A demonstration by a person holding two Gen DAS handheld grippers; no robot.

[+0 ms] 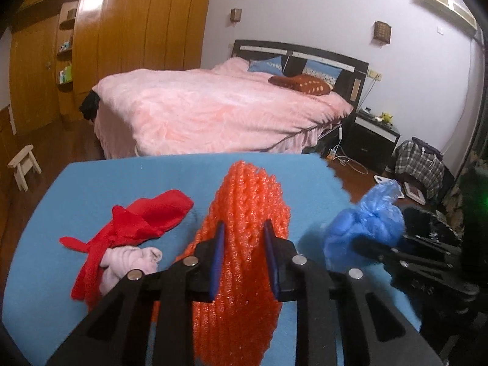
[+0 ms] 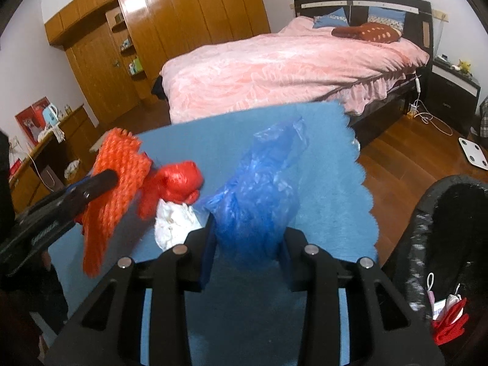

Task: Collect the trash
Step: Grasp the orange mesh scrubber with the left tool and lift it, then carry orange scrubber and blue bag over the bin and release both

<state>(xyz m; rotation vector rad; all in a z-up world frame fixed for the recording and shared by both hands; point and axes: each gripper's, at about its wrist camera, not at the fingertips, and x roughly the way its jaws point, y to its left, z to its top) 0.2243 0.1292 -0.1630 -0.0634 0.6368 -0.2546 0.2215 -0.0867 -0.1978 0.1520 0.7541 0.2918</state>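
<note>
The left hand-held gripper [image 1: 244,241] is clamped on an orange foam net [image 1: 244,213], lifted off the blue tabletop [image 1: 122,177]; the right hand-held gripper [image 2: 248,235] pinches a crumpled blue plastic bag [image 2: 256,189]. Both look feather-light and squashy, so a pinch through the bunched middle should hold; the bag is likely slippery. A red bag [image 1: 146,213] and a white tissue wad [image 1: 128,262] lie on the tabletop. The black-lined bin [image 2: 427,228] stands just right.

The left gripper [image 1: 244,244] points downward, its jaws clamped on an orange foam net [image 1: 244,213]. The right gripper [image 2: 247,238] tilts downward too, pinching a blue plastic bag [image 2: 259,192].
</note>
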